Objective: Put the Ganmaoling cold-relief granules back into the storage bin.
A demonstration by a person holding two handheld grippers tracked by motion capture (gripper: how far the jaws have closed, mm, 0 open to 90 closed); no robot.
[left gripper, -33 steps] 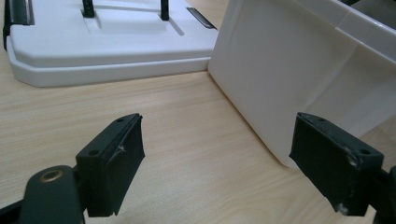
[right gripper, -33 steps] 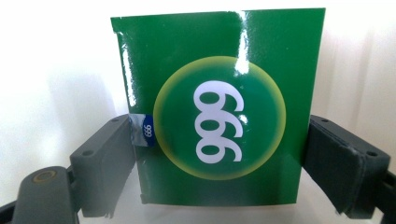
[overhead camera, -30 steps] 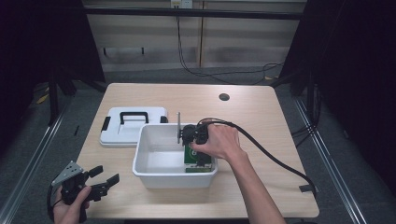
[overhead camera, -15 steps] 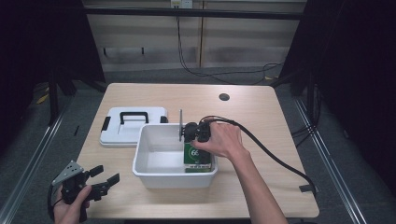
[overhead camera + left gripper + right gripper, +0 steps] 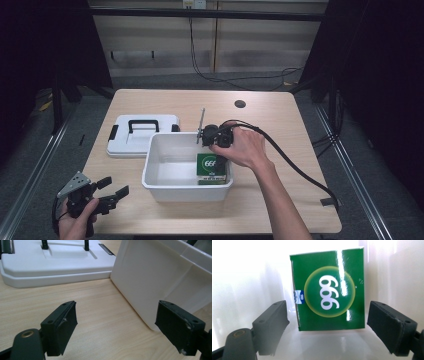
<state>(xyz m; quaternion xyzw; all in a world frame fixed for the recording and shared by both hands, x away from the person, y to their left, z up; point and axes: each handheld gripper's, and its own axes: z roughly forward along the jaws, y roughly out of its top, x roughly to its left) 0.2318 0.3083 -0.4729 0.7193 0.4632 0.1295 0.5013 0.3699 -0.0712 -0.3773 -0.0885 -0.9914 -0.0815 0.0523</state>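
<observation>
The green box lies flat in the near right corner of the white bin, which stands on the table with its lid just beside it at the far left. The right tool hangs above the bin's right side, pointing down at the box; in the right gripper view its jaws stand released, spread a little wider than the box and framing its near end without touching it. The step in hand looks like either a pick-up or a let-go of the box; for a pick-up, it would pay to lower the tool straight down so both pads land on the long side faces together, keeping clear of the bin wall at the right, which sits very close to the box, and to close only once the jaws reach well below the glossy top face. The left tool rests low at the near left of the table, held in a hand, also released and empty, jaws facing the bin's outer wall. Glare washes out the bin floor in the right gripper view, so whether the box touches the wall cannot be told, and the hand hides the right tool's jaws from above.
</observation>
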